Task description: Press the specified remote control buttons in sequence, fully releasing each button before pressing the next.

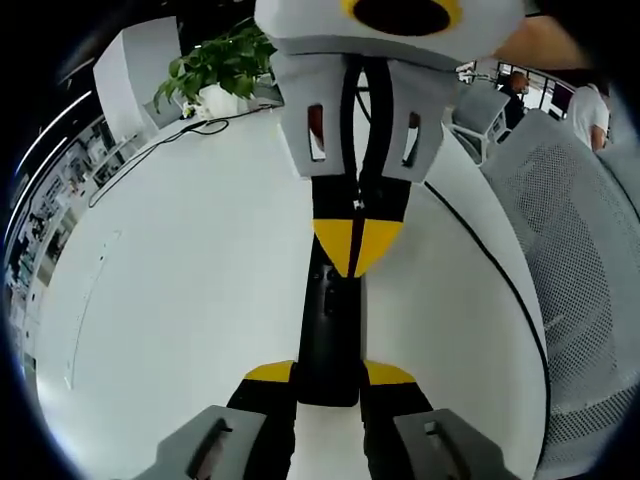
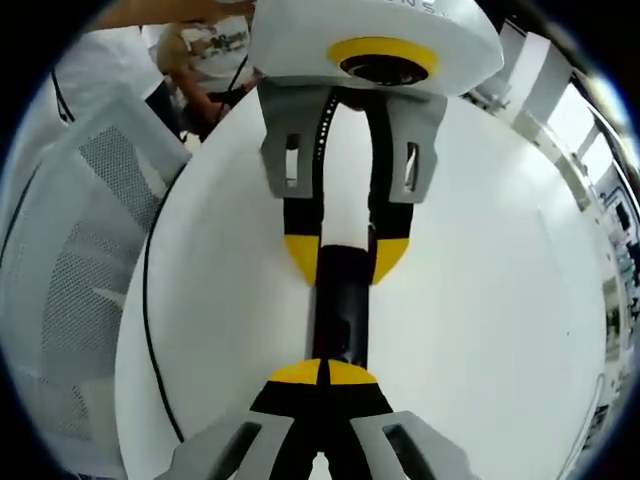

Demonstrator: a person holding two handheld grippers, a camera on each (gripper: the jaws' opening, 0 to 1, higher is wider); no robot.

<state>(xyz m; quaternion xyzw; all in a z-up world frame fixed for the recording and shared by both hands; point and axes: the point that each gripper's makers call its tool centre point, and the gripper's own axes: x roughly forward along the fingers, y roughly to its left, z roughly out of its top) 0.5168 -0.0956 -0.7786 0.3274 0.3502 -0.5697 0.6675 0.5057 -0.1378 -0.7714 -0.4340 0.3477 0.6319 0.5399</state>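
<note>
Left gripper view: slim black remote control lying lengthwise on the round white bench, running away from the camera. Left gripper at the near end of the remote control, yellow-tipped jaws parted just to its width, one against each long side, clamping it. Right gripper reaching in from beyond the far end of the remote control, its two yellow tips pressed together into a single point that sits on the upper face of the remote control; which button lies under it cannot be told. Well beyond the remote control, a leafy green potted plant and a thin black cable trailing across the bench. Off to one side of the remote control, past the bench edge, a grey mesh chair.

Right gripper view: same remote control seen from its other end. Right gripper fully closed, tips meeting with no gap, holding nothing, resting on top of the near part of the remote control. Left gripper at the far end of the remote control, jaws on either side of the black body. Another grey mesh chair back beside the bench, well apart from the remote control.
</note>
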